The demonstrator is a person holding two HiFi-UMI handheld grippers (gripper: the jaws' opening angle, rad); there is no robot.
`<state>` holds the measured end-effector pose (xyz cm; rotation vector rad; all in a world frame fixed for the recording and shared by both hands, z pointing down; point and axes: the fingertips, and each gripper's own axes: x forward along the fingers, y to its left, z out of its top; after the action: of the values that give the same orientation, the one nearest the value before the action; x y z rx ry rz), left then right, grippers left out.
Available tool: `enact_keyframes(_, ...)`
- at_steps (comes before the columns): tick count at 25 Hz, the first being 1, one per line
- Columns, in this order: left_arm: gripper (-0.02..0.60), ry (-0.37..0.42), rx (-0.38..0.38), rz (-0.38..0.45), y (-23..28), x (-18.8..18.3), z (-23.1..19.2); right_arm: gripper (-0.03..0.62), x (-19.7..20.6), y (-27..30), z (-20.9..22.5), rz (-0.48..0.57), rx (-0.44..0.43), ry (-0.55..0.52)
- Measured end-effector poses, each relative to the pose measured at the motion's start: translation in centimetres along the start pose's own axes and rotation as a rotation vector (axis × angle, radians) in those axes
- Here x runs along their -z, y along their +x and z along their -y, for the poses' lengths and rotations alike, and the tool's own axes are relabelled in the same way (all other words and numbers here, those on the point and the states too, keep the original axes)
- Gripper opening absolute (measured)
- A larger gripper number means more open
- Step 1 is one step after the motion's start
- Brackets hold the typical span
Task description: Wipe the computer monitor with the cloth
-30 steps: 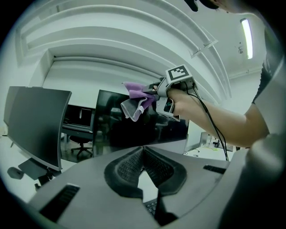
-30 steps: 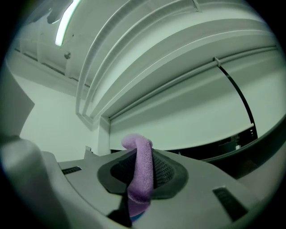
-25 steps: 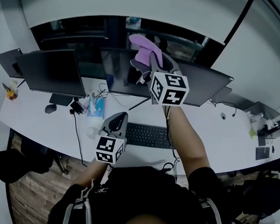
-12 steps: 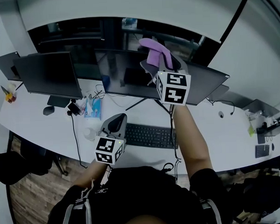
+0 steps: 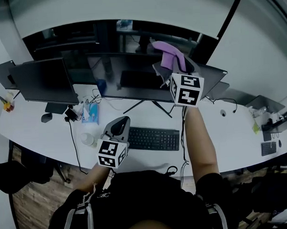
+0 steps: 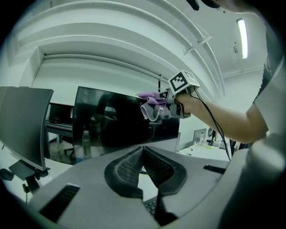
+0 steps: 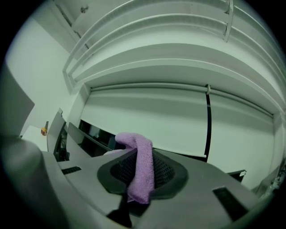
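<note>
The cloth point(image 7: 140, 167) was a lilac, nubby terry strip, folded over itself and drooping limp from the right claw point(image 5: 172, 64), whose dark ribbed pads were clamped on it. It was held up at the top right edge of the computer monitor point(image 5: 128, 79), a wide, flat, glossy black panel mirroring the room; whether the cloth actually pressed on the glass could not be told. The left claw point(image 6: 143, 156) hung low over the surface point(image 5: 219, 132), its textured pads brought together with nothing between them. Below the screen lay a flat black keyboard point(image 5: 153, 138) on the smooth, white, curved surface, and a second dark monitor point(image 5: 41, 82) stood to the left.
</note>
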<state>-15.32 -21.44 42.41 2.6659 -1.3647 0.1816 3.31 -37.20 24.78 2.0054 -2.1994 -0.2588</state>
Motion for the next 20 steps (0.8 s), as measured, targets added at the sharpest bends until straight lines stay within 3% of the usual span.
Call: enact_keyframes(20, 0.014, 0.048, 0.025, -0.022, 1.3, -0.6, 5.6, 0.091, 4.1, -4.2, 15.1, -0.056, 0.199, 0.086)
